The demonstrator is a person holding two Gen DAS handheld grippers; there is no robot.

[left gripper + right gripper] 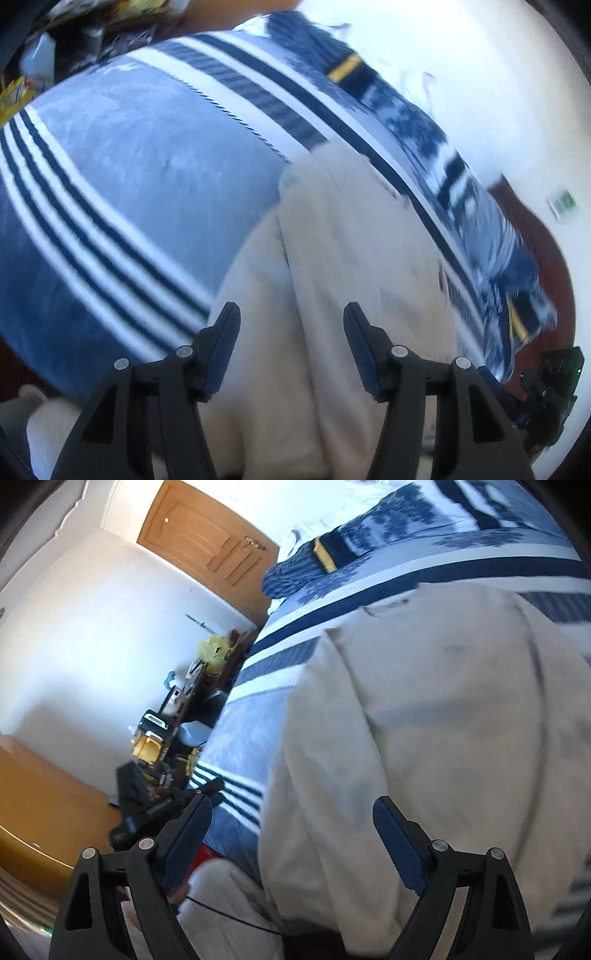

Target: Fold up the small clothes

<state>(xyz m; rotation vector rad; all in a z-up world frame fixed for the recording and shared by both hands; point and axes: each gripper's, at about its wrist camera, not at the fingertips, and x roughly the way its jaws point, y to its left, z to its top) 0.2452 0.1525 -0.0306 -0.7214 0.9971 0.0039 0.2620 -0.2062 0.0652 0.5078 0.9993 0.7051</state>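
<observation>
Striped blanket [122, 147] bears beige garment [332, 258], long axis six-to-twelve o'clock under both my grippers, left [291, 332] and right [291, 823], jaws released, grasping nothing.

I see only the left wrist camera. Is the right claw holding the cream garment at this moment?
Observer: No. The right claw is open, with nothing between its pads. The cream garment lies flat under it on the striped blanket.
Operator: Is something else lying near that claw?
Observer: Yes. A thin black cord runs across a pale cloth beside the claw's left-hand jaw.
Operator: What stands beyond the head of the bed?
Observer: A closed, panelled wooden door, set in a white wall.
</observation>
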